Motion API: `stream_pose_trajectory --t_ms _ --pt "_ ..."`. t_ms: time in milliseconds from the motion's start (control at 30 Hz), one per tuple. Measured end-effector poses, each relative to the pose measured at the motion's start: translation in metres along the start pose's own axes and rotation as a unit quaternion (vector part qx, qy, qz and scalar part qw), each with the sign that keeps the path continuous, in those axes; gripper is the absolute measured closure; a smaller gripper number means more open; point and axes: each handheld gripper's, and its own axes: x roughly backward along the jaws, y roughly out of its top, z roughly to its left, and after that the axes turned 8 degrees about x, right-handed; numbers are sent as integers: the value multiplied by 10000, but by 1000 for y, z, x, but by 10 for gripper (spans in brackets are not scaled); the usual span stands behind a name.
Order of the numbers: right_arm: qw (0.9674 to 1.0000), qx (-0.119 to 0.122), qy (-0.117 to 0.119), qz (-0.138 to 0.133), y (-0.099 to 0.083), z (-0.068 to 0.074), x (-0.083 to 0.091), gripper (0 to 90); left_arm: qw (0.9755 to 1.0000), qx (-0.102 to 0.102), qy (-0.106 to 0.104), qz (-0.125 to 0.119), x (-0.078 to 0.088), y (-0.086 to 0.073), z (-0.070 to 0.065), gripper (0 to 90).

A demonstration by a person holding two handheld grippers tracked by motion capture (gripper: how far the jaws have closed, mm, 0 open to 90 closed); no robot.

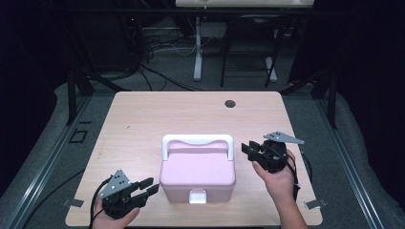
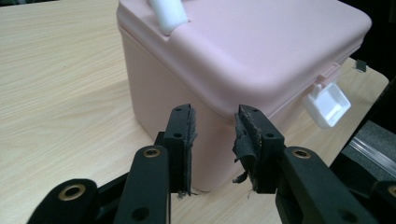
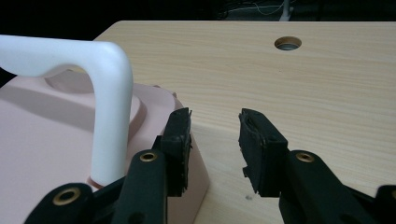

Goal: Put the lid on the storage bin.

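box: pink lidded box [image 1: 197, 175] sits near the front middle of the wooden table [image 1: 157, 114], between the two grippers, flat on its base, lid shut
box axis: long side runs left-right across the high view; short side runs front-back
box facing: white latch [image 1: 197, 196] on the front wall, toward the person's edge of the table; in the left gripper view the latch [image 2: 328, 104] sticks out at the box's right end, tab flipped outward
handle: white handle [image 1: 197, 143] arches over the back part of the lid, spans left-right along the long axis, stands upright; its right leg [image 3: 108, 116] rises close by in the right gripper view
left gripper: left gripper [image 1: 149, 185] at front left of box, jaws point right toward the box's front-left corner; in its own view [image 2: 215, 140] jaws are parted with a clear gap, box corner just beyond the tips, pads not pressing on it; nothing held
left pads: worn black pads [image 2: 245, 140], frayed edges
right gripper: right gripper [image 1: 248, 149] at right rear of box, jaws point left toward the handle's right end; in its own view [image 3: 215, 140] jaws apart, bare table in the gap; left jaw over the lid's right edge, touching or not, can't tell; holds nothing
table: round hole [image 1: 230, 103] toward the back, well apart from the box
hands: person's left hand [image 1: 114, 214] and right hand [image 1: 279, 183] grasp the gripper bodies from the bottom edge
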Motion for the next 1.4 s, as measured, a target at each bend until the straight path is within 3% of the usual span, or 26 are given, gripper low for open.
stream_pose_trajectory --t_ms 233,967,1400 --pt "10000 -12 6 -33 0 0 0 617 9999 91 83 -87 -1 0 6 593" --pt "10000 -34 -36 -64 0 -4 1 580 9989 234 354 -212 -14 17 26 540" --pt "10000 -37 -36 -31 -1 -5 -1 548 9973 521 418 -316 -26 14 38 533"
